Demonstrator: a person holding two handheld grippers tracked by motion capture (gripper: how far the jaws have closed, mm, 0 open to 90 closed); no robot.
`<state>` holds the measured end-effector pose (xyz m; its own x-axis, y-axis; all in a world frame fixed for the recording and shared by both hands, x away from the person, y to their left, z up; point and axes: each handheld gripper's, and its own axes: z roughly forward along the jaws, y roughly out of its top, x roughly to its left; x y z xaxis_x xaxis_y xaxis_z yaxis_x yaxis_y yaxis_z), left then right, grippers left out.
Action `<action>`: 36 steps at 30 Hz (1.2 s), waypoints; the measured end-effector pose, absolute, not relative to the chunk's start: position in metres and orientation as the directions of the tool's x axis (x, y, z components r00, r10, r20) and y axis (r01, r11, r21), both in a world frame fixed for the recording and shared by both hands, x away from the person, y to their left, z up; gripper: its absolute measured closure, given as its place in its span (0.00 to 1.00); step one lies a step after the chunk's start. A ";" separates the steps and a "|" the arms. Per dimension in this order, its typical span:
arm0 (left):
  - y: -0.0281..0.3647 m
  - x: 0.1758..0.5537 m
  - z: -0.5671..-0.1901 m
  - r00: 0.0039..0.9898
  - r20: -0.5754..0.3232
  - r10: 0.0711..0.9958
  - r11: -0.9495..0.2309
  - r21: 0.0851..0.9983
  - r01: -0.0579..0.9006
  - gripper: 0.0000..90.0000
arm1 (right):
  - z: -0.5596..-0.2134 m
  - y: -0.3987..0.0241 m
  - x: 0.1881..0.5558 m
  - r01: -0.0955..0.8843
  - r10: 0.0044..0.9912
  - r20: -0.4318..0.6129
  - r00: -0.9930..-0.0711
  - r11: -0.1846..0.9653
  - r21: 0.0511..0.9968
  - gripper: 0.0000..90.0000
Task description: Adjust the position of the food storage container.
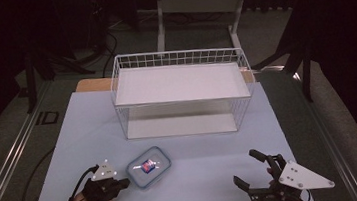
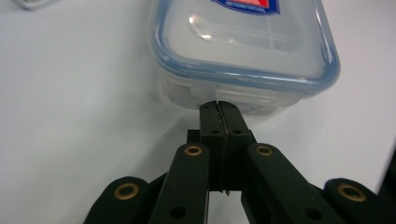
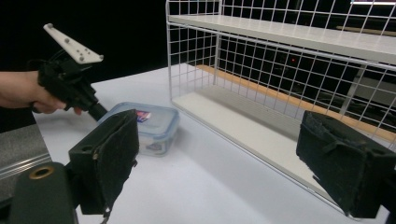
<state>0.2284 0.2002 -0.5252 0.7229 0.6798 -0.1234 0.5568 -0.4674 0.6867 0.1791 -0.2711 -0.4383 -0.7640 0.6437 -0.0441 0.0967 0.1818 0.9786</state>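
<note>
Your left hand-held gripper point(image 2: 219, 108) has its jaws pressed together, tips touching the near side latch of a clear container point(image 2: 243, 51) with a blue-rimmed lid, which rests on the pale surface point(image 2: 70, 116).

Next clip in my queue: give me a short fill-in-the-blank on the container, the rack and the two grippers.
1. The lid of the plastic container has a rim coloured ____.
2. The left gripper has its jaws ____, tips at the container's side latch.
3. The right gripper has its jaws ____, gripping nothing.
4. The white wire rack has ____ shelves, both bare.

Missing words: blue; shut; open; two
</note>
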 end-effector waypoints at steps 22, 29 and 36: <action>0.200 0.249 -0.521 0.651 -0.123 0.749 -0.396 0.705 0.589 1.00 | -0.441 -0.265 0.179 0.105 0.624 -0.051 -0.780 0.211 0.972 0.15; 0.191 0.263 -0.522 0.641 -0.133 0.756 -0.383 0.704 0.598 1.00 | -0.443 -0.265 0.181 0.114 0.618 -0.043 -0.785 0.214 0.970 0.15; 0.174 0.280 -0.522 0.638 -0.145 0.756 -0.374 0.704 0.603 1.00 | -0.443 -0.264 0.181 0.120 0.613 -0.037 -0.790 0.214 0.970 0.15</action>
